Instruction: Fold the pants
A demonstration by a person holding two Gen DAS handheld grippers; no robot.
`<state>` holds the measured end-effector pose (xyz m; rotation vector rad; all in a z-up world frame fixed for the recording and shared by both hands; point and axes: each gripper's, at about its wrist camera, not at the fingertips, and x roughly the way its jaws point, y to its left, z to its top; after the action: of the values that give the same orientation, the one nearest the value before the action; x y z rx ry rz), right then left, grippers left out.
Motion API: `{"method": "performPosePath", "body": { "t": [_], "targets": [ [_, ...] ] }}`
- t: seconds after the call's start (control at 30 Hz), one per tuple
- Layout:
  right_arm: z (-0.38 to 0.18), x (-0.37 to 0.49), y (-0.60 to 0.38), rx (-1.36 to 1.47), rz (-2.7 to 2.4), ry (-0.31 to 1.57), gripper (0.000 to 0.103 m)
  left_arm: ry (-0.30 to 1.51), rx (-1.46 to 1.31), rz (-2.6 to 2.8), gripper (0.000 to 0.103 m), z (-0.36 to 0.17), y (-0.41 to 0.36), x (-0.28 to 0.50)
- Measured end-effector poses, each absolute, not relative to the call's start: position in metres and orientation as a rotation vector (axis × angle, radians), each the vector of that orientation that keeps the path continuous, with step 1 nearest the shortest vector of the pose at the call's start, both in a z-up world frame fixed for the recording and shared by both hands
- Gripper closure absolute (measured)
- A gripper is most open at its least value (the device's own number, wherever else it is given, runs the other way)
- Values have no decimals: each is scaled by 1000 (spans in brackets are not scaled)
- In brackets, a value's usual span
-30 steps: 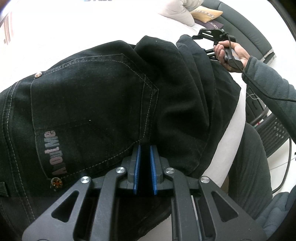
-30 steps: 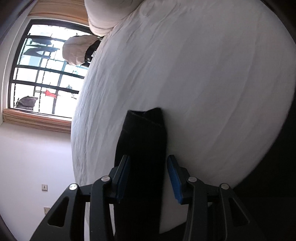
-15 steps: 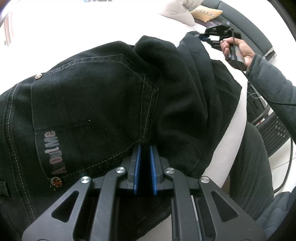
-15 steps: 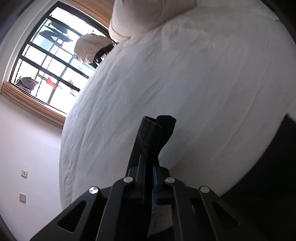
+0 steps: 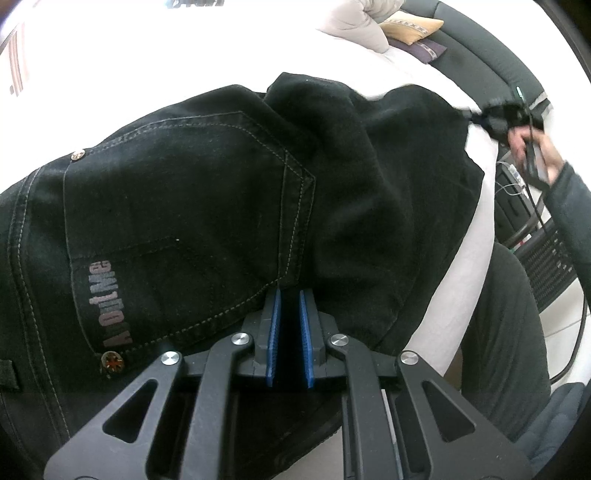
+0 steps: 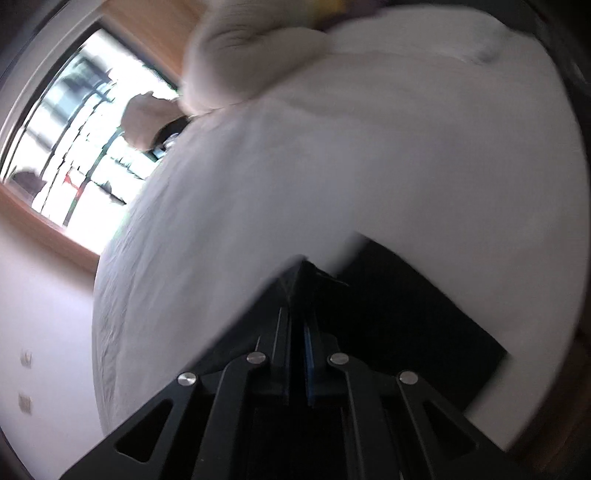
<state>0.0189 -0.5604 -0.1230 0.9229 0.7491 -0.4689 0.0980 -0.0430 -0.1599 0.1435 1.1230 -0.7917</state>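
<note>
On the bed, the left claw angles down, clamping the pants; the right claw, raised, pinches a leg end.

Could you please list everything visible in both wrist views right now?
pants: one pair, black denim with pale stitching, spread on the bed, back pocket up
bed sheet: one, white, under the pants
pillows: white, at the head of the bed, count unclear
cushions: two, one tan and one purple, beside the pillows
headboard: one, dark, behind the cushions
window: one, barred, wooden frame, beyond the bed
wall sockets: two, pale, on the wall under the window
left tongs: black with blue pads, shut on the pants by the pocket
right tongs: black with blue pads, shut on a pant leg end
right hand: one, dark sleeve, holding the right tongs
</note>
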Motion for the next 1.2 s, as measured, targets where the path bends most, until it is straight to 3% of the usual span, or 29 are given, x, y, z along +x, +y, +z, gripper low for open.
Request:
{"method": "performPosePath", "body": {
  "t": [0.23, 0.43, 0.8, 0.9, 1.07, 1.2],
  "targets": [
    [-134, -35, -555, 979, -529, 696, 97, 1122, 161, -785, 93, -158, -47, 98],
    [-110, -21, -553, 936, -465, 662, 97, 1121, 155, -782, 93, -158, -47, 99],
    [8, 46, -526, 786, -221, 467, 97, 1111, 118, -780, 93, -162, -39, 99],
    [-22, 19, -534, 809, -291, 480, 97, 1106, 123, -781, 93, -163, -37, 98],
    [-139, -64, -568, 1012, -510, 607, 97, 1115, 118, -790, 93, -163, -36, 100],
    [-198, -96, -570, 1106, -590, 675, 97, 1126, 122, -789, 93, -162, -38, 102]
  ]
}}
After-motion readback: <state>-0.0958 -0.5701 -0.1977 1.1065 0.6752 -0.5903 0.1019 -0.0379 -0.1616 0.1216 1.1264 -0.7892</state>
